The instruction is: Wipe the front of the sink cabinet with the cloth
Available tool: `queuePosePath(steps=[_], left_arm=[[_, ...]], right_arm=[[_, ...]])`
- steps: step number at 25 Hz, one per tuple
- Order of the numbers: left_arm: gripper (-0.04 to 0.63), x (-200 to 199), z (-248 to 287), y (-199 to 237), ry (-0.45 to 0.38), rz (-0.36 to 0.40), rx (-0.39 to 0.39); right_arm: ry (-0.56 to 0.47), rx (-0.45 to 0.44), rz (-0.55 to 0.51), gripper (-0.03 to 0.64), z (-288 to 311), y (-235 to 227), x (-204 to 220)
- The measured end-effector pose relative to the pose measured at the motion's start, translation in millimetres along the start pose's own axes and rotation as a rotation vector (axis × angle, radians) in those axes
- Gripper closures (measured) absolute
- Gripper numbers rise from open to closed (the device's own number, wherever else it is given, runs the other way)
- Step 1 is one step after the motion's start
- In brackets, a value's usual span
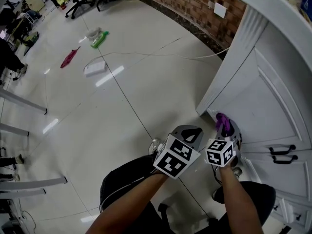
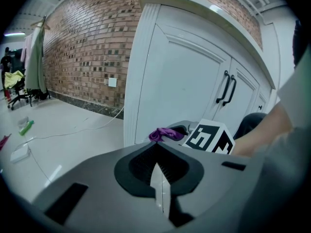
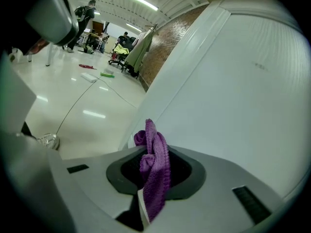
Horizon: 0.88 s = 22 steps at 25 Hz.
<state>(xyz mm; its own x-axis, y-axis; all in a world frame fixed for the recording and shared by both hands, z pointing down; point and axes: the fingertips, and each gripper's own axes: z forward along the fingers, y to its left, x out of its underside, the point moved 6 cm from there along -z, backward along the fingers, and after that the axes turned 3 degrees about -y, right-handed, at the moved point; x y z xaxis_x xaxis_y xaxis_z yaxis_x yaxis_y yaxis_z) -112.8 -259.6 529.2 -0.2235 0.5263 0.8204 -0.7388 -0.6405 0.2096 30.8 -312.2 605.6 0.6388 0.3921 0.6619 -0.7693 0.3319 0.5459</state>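
Glossy pale floor (image 1: 122, 106), white sink cabinet (image 1: 273, 96) at right | your right gripper (image 3: 151, 198) clamps the purple cloth (image 3: 155, 154) near the cabinet's lower left corner | your left gripper (image 2: 161, 188) closed, empty, beside it.

I'm working in a big open lab or office hall, not a home: a glossy pale floor (image 1: 122, 111), a long bare brick wall (image 1: 195, 6), wheeled office chairs (image 1: 78, 6) at the far end, a loose cable (image 1: 146, 54) trailing across the floor, strip lights (image 3: 143, 1) overhead, and a white sink cabinet (image 1: 273, 96) by the wall
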Motion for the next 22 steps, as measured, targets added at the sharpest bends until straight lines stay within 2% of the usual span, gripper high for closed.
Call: queuePosePath(steps=[11, 17, 22], left_arm=[[0.591, -35, -38, -15, -0.112, 0.018, 0.005], [0.591, -56, -53, -29, -0.165, 0.052, 0.015], [0.591, -73, -69, -43, -0.204, 0.081, 0.020]], right_arm=[[-0.116, 0.116, -0.008, 0.537, -55, -48, -66], [-0.213, 0.198, 0.007, 0.537, -99, -90, -109], [-0.281, 0.264, -0.026, 0.537, -129, -119, -137]])
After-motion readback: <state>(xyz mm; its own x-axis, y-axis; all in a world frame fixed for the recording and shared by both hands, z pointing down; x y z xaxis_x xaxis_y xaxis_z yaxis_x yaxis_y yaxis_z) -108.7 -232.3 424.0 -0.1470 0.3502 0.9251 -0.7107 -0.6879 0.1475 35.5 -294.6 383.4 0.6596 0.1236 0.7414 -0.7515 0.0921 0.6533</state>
